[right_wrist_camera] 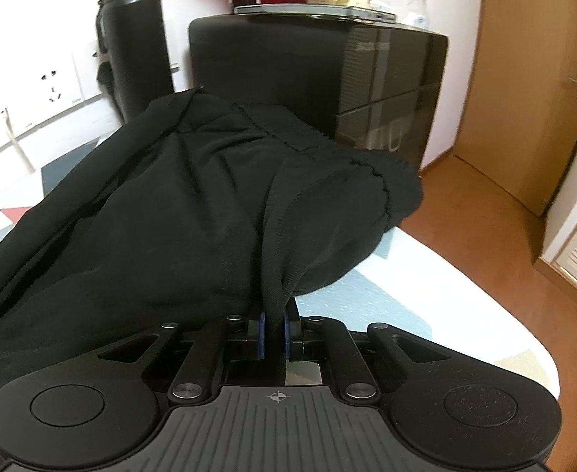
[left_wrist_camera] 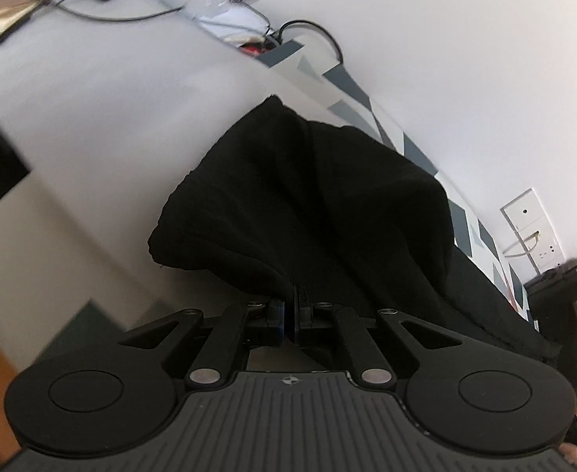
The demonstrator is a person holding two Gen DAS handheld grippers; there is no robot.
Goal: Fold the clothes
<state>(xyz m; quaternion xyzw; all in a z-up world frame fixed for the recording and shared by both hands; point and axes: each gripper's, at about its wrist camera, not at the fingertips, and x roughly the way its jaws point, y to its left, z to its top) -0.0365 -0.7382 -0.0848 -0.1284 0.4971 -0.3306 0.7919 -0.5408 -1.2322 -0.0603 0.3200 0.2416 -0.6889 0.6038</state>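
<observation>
My biggest worry is that the black soft knit garment (right_wrist_camera: 194,204) may slip out of one pair of tongs while I carry the edge over. My left tongs (left_wrist_camera: 289,316) hold only a thin bit of hem, so a pull from the heavy hanging cloth could free it, I think. If my two hands do not travel evenly, the fold would come out crooked. Ahead of my right tongs (right_wrist_camera: 274,334) the cloth reaches close to the tall black metal flask (right_wrist_camera: 135,35) and the black glossy cabinet (right_wrist_camera: 387,90), so a wide swing could knock the flask.

My left tongs are almost fully together, pinching the garment's edge. My right tongs are clamped on a bunched fold between the blue pads. The garment hangs between and ahead of both tongs, above the pale patterned bed cover (right_wrist_camera: 406,306).
</observation>
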